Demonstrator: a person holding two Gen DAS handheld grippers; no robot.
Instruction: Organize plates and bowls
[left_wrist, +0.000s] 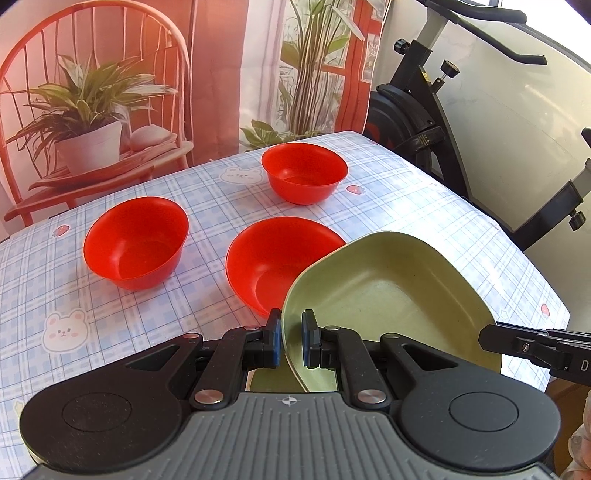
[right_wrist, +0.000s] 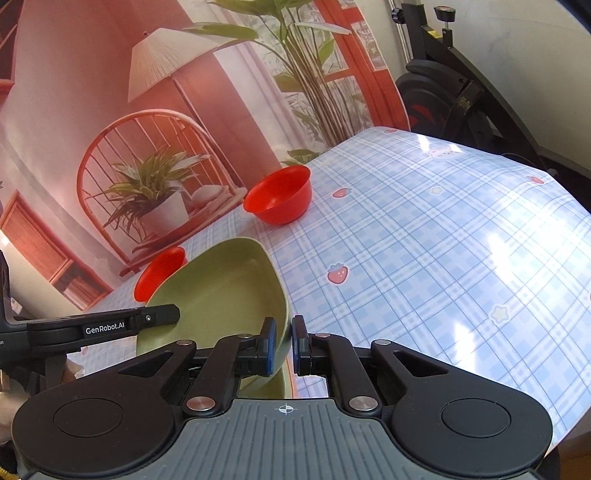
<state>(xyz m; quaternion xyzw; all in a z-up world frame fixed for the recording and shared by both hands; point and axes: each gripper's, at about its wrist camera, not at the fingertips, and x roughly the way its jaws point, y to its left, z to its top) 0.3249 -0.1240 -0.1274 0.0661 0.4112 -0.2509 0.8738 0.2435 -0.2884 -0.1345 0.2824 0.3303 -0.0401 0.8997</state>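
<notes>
A pale green, rounded-square plate (left_wrist: 391, 291) hangs tilted above the table, held from two sides. My left gripper (left_wrist: 291, 341) is shut on its near rim. My right gripper (right_wrist: 283, 345) is shut on the opposite rim of the same green plate (right_wrist: 221, 291). Three red bowls stand upright on the cloth: one at the left (left_wrist: 135, 242), one in the middle (left_wrist: 275, 264) partly hidden behind the plate, one at the back (left_wrist: 304, 172). The right wrist view shows the back bowl (right_wrist: 280, 194) and a sliver of another red bowl (right_wrist: 159, 271) behind the plate.
The table wears a blue checked cloth (left_wrist: 110, 306) with bears and strawberries. A printed backdrop (left_wrist: 110, 92) of a red chair and plants hangs behind. An exercise bike (left_wrist: 436, 110) stands past the table's far right corner. The cloth's right half (right_wrist: 443, 258) carries no dishes.
</notes>
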